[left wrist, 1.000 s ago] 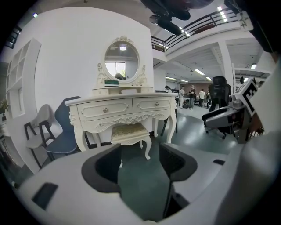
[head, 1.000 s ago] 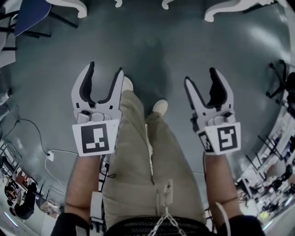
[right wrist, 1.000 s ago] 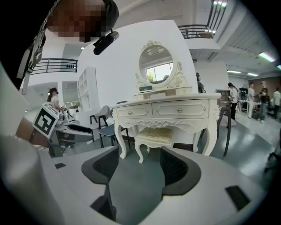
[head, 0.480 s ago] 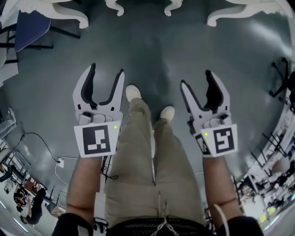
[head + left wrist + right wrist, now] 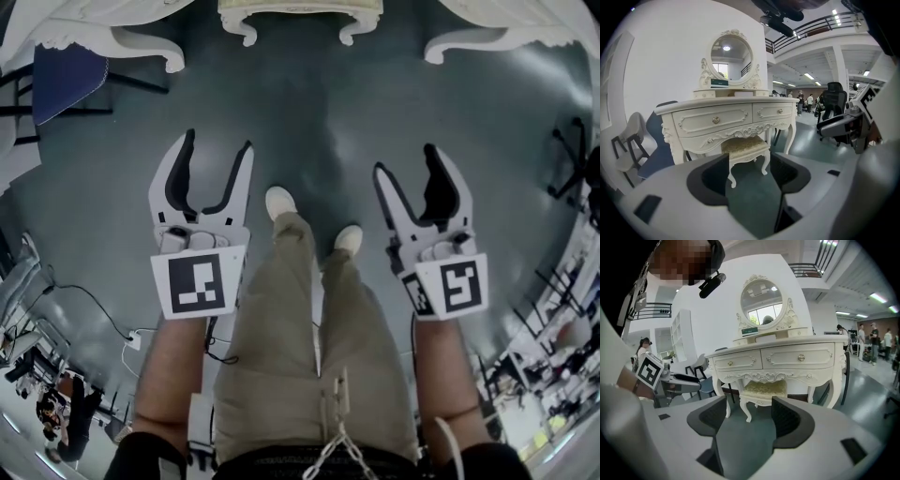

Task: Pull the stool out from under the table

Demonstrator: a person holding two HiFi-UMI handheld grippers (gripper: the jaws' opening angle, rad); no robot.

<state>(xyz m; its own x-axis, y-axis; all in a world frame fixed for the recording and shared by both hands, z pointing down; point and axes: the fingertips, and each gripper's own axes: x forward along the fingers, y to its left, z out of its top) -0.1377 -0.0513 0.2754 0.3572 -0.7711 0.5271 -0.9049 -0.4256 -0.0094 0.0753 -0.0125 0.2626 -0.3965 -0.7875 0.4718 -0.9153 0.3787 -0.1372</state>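
The left gripper and the right gripper are held side by side, each with its jaws wide apart and nothing between them. Far ahead across the grey floor, the stool sits tucked under the white dressing table.

An oval mirror in a carved white frame stands upright before a white wall. On the grey floor, 1 navy chair sits at the left and 1 black office chair at the right. A white plug lies on a black cable.
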